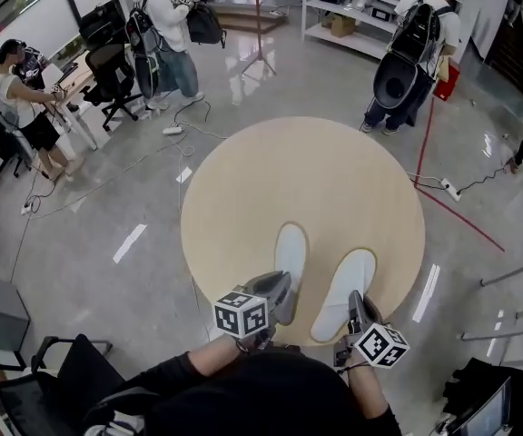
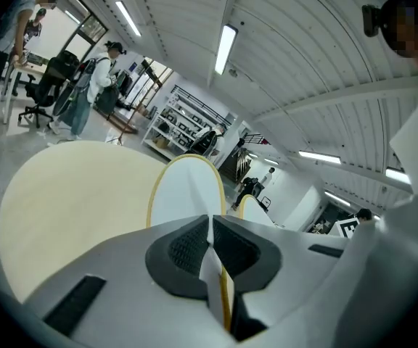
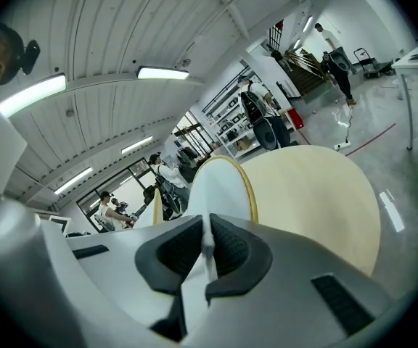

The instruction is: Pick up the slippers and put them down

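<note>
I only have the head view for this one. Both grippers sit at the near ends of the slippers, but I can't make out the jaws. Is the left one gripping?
Observer: Yes. The left gripper is shut on the near edge of the left slipper.
Operator: And the right?
Observer: Same. The right gripper is shut on the right slipper, with a thin edge pinched between its pads.
Operator: The slippers look plain white to me.
Observer: Up close, each has a yellow rim round its edge.
</note>
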Demonstrator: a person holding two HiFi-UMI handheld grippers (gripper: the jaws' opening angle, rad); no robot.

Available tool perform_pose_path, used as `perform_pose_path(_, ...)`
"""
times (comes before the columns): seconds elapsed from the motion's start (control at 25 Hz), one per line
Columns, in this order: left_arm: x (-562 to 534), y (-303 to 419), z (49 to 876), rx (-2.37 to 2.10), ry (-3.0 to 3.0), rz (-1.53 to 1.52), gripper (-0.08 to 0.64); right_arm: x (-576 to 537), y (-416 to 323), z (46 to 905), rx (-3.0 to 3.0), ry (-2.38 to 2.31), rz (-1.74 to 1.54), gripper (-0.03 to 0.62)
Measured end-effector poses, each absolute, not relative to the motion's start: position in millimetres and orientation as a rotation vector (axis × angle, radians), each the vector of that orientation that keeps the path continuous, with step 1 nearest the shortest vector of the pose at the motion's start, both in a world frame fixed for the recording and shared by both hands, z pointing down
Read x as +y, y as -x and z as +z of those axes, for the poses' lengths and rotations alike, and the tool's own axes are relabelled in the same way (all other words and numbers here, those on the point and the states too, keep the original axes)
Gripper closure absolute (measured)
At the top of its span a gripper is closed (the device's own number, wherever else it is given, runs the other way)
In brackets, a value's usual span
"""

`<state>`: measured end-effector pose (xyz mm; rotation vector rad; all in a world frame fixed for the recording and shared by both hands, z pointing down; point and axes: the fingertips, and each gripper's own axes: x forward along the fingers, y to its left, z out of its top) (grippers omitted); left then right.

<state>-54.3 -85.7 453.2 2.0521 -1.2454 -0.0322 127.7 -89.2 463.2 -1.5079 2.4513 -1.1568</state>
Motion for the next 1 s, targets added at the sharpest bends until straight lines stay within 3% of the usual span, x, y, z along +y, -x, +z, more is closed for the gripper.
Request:
perform_pose_path(0.48,-107.7,127.4,494.6,-1.158,-1.988,-0.106,0.528,-111.0,-72.6,483.0,2.461,1.671,-1.167,0.565)
perform_pose_path(1.0,-144.9,94.7,517.2,-1.108,-1.991,-0.011,0.528,-133.6,-112.7,509.5,2.363,1.739,-1.240,0.565)
